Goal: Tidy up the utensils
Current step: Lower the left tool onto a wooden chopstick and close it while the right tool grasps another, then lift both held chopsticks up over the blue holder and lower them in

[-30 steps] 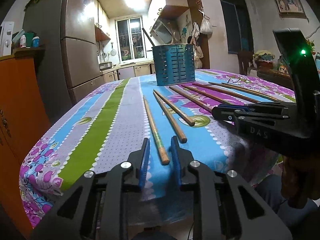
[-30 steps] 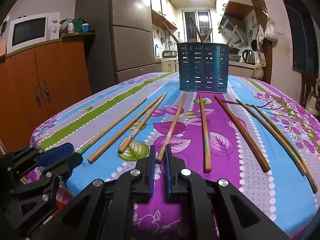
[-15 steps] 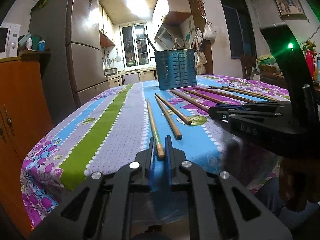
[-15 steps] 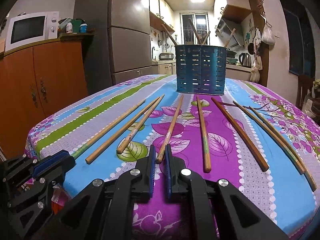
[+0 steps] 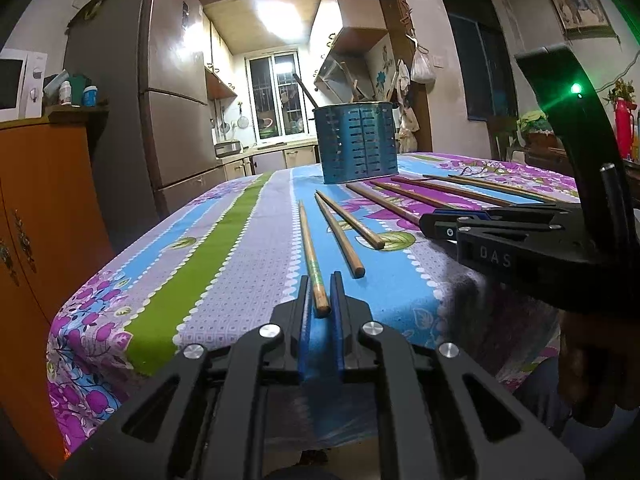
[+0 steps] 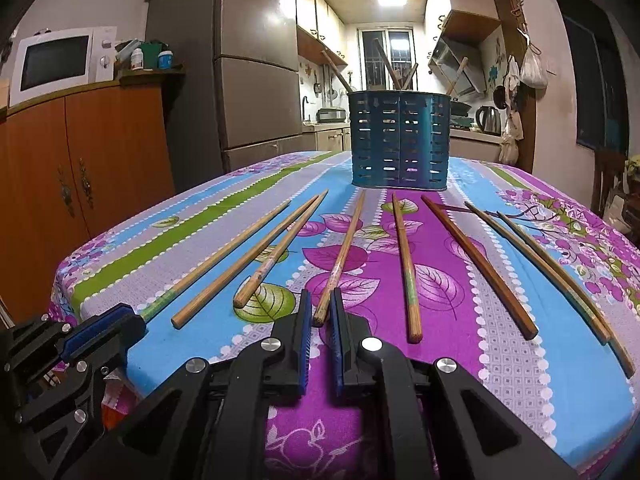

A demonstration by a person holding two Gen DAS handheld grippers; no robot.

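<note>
Several wooden chopsticks lie in a row on the flowered tablecloth point(image 6: 520, 376), pointing at a blue slotted utensil holder point(image 6: 399, 142) at the far end, which holds a few sticks. It also shows in the left wrist view point(image 5: 356, 142). My left gripper point(image 5: 319, 300) has its jaws narrowly around the near end of the leftmost chopstick point(image 5: 310, 256). My right gripper point(image 6: 320, 320) has its jaws narrowly around the near end of a middle chopstick point(image 6: 342, 258). Both chopsticks still lie on the cloth. The right gripper also shows in the left wrist view point(image 5: 440, 222).
An orange cabinet point(image 6: 92, 160) with a microwave point(image 6: 56, 62) stands to the left, a tall fridge point(image 6: 248, 68) beyond it. The table's near edge drops off just under both grippers. Other chopsticks point(image 6: 476, 264) lie close on the right.
My left gripper has narrowed from wide open and moved forward around the end of the leftmost chopstick. My right gripper has kept its narrow gap and crept up to its chopstick's end.
</note>
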